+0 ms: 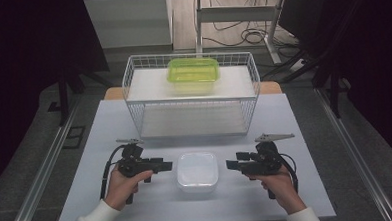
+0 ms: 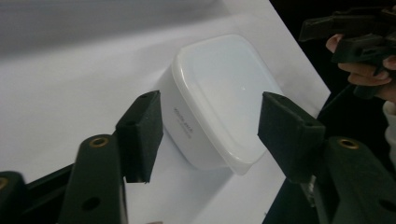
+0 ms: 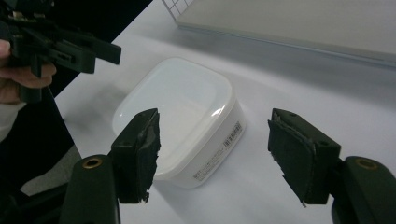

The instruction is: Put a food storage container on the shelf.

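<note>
Two grippers we hold level over the table (image 1: 112,194), facing each other: our left gripper (image 1: 167,166) and right gripper (image 1: 230,164), both with jaws parted and nothing between the pads. Between them, clear of both tips, the white lidded container (image 1: 197,171) sits on the table, in front of the wire rack (image 1: 191,98).
</note>
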The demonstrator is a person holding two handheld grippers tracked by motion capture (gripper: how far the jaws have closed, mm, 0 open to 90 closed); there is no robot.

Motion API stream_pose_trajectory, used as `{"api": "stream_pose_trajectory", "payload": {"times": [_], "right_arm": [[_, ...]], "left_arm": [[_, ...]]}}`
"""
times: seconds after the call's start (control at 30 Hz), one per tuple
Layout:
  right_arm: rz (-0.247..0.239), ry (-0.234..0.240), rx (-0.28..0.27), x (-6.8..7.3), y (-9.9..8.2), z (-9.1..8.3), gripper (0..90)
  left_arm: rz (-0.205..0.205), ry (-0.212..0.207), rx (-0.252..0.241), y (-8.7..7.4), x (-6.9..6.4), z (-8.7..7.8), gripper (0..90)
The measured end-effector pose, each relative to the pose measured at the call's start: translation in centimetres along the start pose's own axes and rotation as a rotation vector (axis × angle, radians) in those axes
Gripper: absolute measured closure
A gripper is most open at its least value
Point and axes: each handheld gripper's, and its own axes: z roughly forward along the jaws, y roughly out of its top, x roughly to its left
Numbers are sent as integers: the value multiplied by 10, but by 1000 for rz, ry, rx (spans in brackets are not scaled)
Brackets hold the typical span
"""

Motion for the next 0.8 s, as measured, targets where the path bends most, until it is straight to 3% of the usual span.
{"api": "stream_pose_trajectory", "payload": {"times": [0.4,0.67,0.8], "right_arm": [[152,58,38,-8,-13,24,370],[175,100,74,-8,-17,39,429],[203,110,79,-11,-20,42,467]], "left_arm": [[-87,-78,38,-5,11,16,461],[-135,-130,63,-7,18,30,544],[-142,-135,71,-7,19,32,573]]}}
